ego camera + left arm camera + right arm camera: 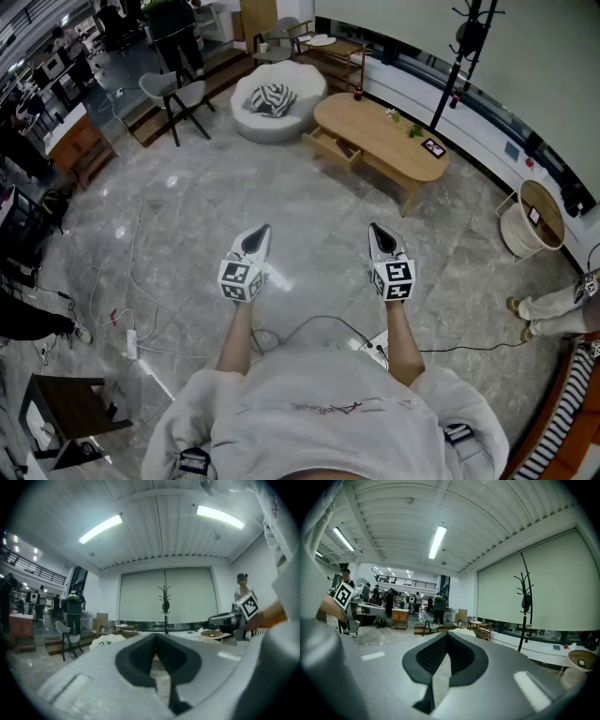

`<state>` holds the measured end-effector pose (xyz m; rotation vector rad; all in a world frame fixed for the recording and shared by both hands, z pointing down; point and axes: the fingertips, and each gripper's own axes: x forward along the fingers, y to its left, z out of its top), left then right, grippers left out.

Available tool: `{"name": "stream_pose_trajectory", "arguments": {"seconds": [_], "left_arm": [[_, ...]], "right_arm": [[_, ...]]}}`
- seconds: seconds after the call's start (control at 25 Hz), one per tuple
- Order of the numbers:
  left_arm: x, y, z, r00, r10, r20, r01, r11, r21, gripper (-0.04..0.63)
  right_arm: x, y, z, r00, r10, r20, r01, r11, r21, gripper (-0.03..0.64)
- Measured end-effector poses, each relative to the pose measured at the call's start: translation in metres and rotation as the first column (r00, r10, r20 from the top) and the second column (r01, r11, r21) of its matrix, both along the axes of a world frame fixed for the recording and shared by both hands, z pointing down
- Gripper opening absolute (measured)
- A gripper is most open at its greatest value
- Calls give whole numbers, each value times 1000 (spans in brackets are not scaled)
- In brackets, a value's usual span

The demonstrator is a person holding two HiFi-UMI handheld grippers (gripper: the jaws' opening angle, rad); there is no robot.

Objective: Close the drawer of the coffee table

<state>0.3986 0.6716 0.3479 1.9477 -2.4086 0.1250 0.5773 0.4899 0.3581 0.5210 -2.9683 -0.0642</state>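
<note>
The left gripper [259,234] and right gripper [380,234] are at mid-frame, jaws closed and empty. The coffee table [398,136] stands well apart at upper centre, with its drawer [331,148] open. Best approach closer, then push squarely on the drawer front.

Pale grey short-sleeved shirt [319,403] on show, with faint script running across the chest. The left hand-held gripper [261,234] and right hand-held gripper [377,232] are white pointed shells lined with black textured pads. Each is backed by a marker cube [241,279] in black-and-white squares.
</note>
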Motion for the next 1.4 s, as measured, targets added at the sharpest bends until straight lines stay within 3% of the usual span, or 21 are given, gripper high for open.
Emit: {"name": "stream_pose_trajectory", "arguments": {"seconds": [1.0, 1.4], "left_arm": [[27, -73, -5, 999, -49, 22, 49, 999, 4, -2], [36, -84, 10, 998, -57, 15, 57, 998, -32, -2]], "right_arm": [[14, -71, 10, 996, -92, 8, 92, 996, -7, 5], [21, -82, 27, 995, -104, -3, 104, 994, -27, 5]]}}
